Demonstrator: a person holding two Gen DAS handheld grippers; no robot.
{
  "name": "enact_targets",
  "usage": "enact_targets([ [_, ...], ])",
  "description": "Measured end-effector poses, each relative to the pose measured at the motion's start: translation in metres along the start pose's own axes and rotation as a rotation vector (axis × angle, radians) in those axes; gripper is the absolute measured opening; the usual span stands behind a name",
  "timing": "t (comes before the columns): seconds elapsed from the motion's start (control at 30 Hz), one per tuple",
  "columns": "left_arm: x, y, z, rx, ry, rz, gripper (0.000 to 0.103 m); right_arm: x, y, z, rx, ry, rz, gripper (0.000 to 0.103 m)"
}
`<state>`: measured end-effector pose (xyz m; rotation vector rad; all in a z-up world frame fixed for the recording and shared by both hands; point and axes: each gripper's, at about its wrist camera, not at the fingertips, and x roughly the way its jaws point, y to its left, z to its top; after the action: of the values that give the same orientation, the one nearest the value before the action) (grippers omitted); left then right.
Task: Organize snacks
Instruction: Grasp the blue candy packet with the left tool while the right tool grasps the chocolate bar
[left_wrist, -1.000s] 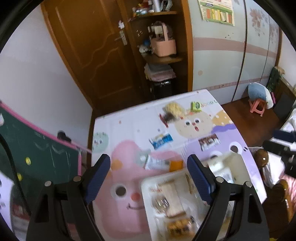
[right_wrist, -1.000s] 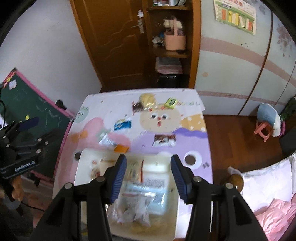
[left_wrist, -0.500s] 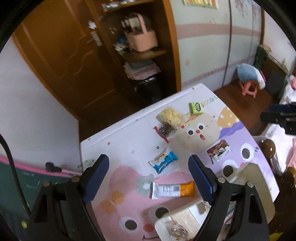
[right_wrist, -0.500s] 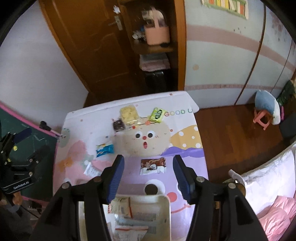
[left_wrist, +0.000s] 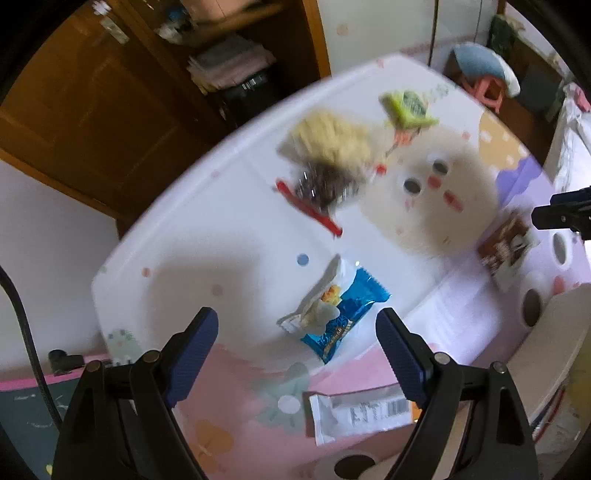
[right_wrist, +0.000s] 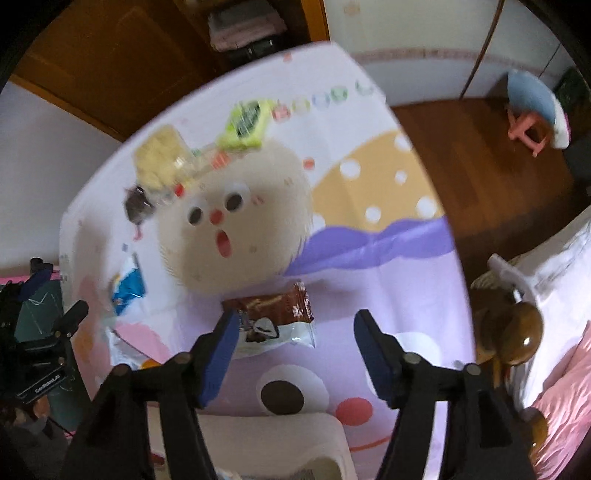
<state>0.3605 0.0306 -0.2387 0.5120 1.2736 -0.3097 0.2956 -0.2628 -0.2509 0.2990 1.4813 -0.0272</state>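
Step in hand, as judged: approach for 2 pickups, 1 per tong.

Left gripper (left_wrist: 297, 334): jaws spread wide, nothing between them, hovering over the blue snack packet (left_wrist: 334, 312), which lies flat on the cartoon tablecloth (left_wrist: 207, 236). Right gripper (right_wrist: 293, 341): jaws likewise wide apart and holding nothing, poised over the brown chocolate packet (right_wrist: 275, 319), flat on the purple area of the cloth, its left end just beside the left fingertip.

Also loose on the cloth: white-and-orange bar wrapper (left_wrist: 360, 415) near the left tong; green packet (right_wrist: 245, 123), yellow snack bag (right_wrist: 160, 160) and dark packet with red strip (left_wrist: 319, 184) at the far side. White tray (right_wrist: 280, 439) at the near edge, apparently the destination.

- Center each packet between the pads before descending.
- Lower until pad tips almost touch the cloth; avoid pinching the cloth itself.
- Close across the narrow width, not along the length.
- Grip lightly: thin film wrappers crumple and slip.
- Slow down; both views are motion-blurred.
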Motion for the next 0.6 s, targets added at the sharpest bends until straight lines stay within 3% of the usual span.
enact_targets([
  [0.13, 0.029, -0.003, 0.001, 0.022, 0.057, -0.090, 0.087, 0.030, 0.002, 0.003, -0.001, 0.052, -0.015, 0.066],
  [0.4, 0.058, -0.008, 0.002, 0.051, 0.094, -0.122, 0.086, 0.055, 0.028, 0.001, -0.106, 0.090, -0.099, 0.075],
  [0.5, 0.066, -0.008, 0.003, 0.049, 0.106, -0.133, 0.076, 0.061, 0.037, -0.004, -0.144, 0.098, -0.138, 0.075],
  [0.57, 0.067, -0.006, 0.002, 0.031, 0.100, -0.168, 0.063, 0.064, 0.042, -0.009, -0.165, 0.094, -0.156, 0.074],
  [0.6, 0.067, -0.005, 0.003, 0.021, 0.104, -0.196, 0.048, 0.065, 0.044, -0.011, -0.171, 0.091, -0.161, 0.069],
])
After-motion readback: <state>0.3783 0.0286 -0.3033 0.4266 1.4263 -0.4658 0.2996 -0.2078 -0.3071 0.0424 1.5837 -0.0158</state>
